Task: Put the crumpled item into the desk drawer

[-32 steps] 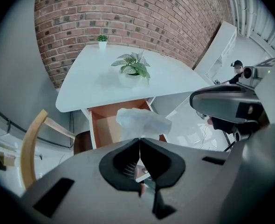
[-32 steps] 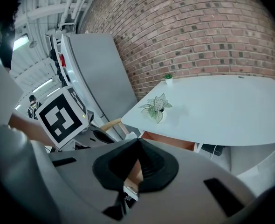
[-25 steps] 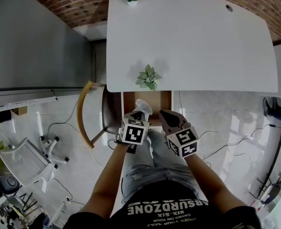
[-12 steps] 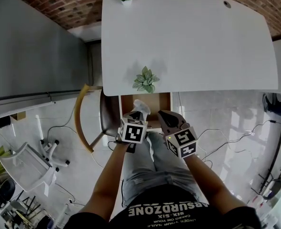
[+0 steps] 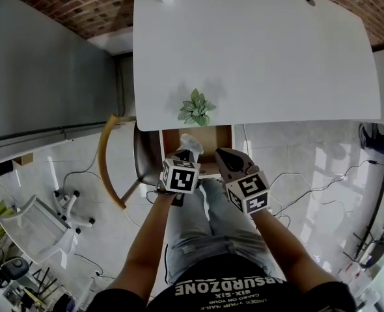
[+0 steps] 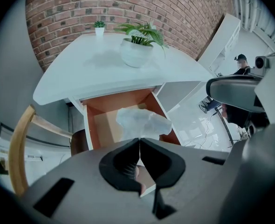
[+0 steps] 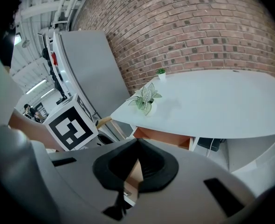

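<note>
Head view: left hand-held gripper (image 5: pixel 186 156) half-hides crumpled item (image 5: pixel 191 142).

Bright, even light, faint shadow by the plant (image 5: pixel 194 107) on the white desk (image 5: pixel 276 57), strong fisheye bending, black corners

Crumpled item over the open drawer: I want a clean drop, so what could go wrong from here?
1. The left gripper pinches only an edge of the crumpled item, so it may slip out early.
2. The item looks held above the drawer, not down inside it. Dropped from here, it might bounce off a wall and land on the floor.
</note>
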`<action>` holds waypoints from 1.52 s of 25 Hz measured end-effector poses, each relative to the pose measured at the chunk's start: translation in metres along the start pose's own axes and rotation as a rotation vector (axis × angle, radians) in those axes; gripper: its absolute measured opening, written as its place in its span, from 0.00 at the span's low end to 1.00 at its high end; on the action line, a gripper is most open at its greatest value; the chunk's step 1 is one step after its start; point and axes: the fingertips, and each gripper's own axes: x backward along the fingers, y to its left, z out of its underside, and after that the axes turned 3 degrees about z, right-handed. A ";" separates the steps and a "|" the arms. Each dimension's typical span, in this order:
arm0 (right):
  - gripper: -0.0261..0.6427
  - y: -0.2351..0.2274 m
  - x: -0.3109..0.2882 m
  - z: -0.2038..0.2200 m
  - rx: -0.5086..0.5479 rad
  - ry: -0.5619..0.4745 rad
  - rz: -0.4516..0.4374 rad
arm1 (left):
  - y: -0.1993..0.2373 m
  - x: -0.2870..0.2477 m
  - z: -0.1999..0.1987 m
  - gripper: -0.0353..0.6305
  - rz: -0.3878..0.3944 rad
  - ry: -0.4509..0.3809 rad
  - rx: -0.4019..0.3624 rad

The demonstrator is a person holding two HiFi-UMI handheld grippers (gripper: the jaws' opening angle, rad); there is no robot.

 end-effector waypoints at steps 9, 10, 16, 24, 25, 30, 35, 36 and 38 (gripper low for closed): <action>0.04 -0.005 -0.004 0.008 -0.013 0.007 0.009 | 0.003 -0.012 0.000 0.07 0.002 0.012 -0.013; 0.04 -0.005 -0.005 0.009 -0.013 0.008 0.010 | 0.003 -0.013 0.000 0.07 0.002 0.013 -0.015; 0.04 -0.010 -0.007 0.010 -0.018 0.007 0.021 | 0.006 -0.020 0.001 0.07 0.003 0.022 -0.029; 0.04 -0.015 -0.012 0.017 -0.027 0.013 0.030 | 0.011 -0.030 0.000 0.07 -0.004 0.034 -0.059; 0.04 -0.015 -0.013 0.018 -0.028 0.015 0.031 | 0.011 -0.031 0.000 0.07 -0.004 0.035 -0.062; 0.04 -0.017 -0.017 0.022 -0.030 0.019 0.030 | 0.012 -0.040 0.002 0.07 -0.006 0.044 -0.072; 0.04 -0.017 -0.020 0.022 -0.024 0.020 0.025 | 0.013 -0.046 0.006 0.07 -0.007 0.055 -0.082; 0.04 -0.017 -0.020 0.022 -0.024 0.019 0.025 | 0.013 -0.048 0.007 0.07 -0.008 0.058 -0.085; 0.04 -0.018 -0.022 0.022 -0.022 0.018 0.023 | 0.014 -0.050 0.008 0.07 -0.011 0.064 -0.092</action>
